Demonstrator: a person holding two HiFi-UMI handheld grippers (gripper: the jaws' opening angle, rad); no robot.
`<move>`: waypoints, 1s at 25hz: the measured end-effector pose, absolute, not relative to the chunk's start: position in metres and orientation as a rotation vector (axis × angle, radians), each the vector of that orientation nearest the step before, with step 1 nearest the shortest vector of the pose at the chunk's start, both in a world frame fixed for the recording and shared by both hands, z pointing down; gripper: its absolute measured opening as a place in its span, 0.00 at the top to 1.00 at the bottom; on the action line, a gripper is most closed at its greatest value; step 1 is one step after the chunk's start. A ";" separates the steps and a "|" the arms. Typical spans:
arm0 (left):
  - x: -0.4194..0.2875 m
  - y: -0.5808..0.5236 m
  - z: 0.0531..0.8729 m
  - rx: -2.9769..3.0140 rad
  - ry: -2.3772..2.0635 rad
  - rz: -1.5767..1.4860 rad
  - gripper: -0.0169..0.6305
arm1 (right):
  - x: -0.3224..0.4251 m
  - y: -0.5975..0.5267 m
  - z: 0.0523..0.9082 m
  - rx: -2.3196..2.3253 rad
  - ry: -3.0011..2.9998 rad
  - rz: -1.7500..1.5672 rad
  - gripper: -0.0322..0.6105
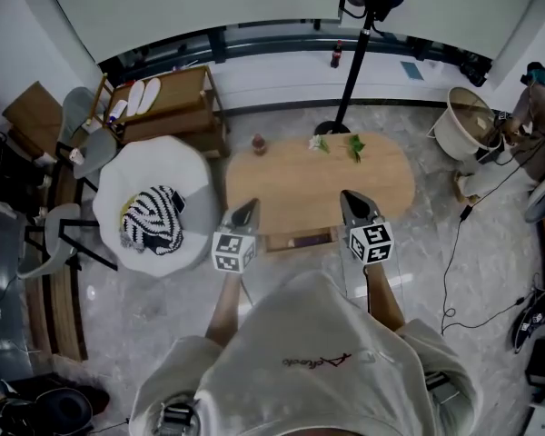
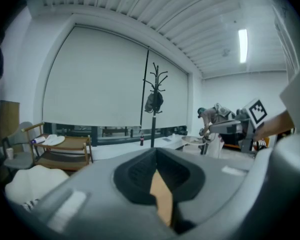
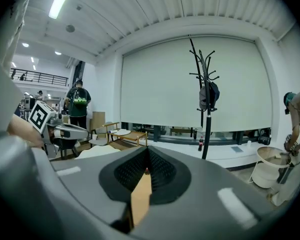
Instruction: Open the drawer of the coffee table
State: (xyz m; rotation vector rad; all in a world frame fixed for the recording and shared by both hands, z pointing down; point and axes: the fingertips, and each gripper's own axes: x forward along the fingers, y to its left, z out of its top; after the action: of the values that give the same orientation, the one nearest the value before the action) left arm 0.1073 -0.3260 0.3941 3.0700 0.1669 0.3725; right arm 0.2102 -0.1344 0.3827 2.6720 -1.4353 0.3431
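The drawer (image 1: 300,240) shows as a darker strip at the near edge of the oval wooden coffee table (image 1: 381,184). It seems to stand out a little from the edge, but what lies inside it I cannot tell. A round white tub (image 1: 463,121) stands on the floor at the right of the table, and its content is also not clear. On the table top there are only a small reddish bottle (image 1: 259,143) and two small green plants (image 1: 355,146), all near the far edge. The drawer lies between the two grippers and a little lower in the head view. The left gripper (image 1: 248,204) is over the near edge just left of it and the right gripper (image 1: 350,196) just right of it; neither one touches the drawer. Both grippers are clenched on nothing: in each gripper view the dark pads meet, with only a slit of the wooden top seen under them. The person stands before the table with both forearms stretched forward, side by side, and the grippers point across the table with a slight tilt down. At the left, a white pouf (image 1: 118,189) carries a black and white striped thing (image 1: 153,218).
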 end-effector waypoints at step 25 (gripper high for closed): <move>0.133 -0.301 0.361 3.090 0.022 0.315 0.97 | 0.250 -0.110 0.352 2.654 -1.529 0.262 0.94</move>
State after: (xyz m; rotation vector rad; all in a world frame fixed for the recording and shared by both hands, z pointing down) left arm 0.1330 -0.3013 0.3608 3.0895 0.0221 0.3154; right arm 0.2501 -0.1102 0.3515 2.6538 -1.5292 0.2621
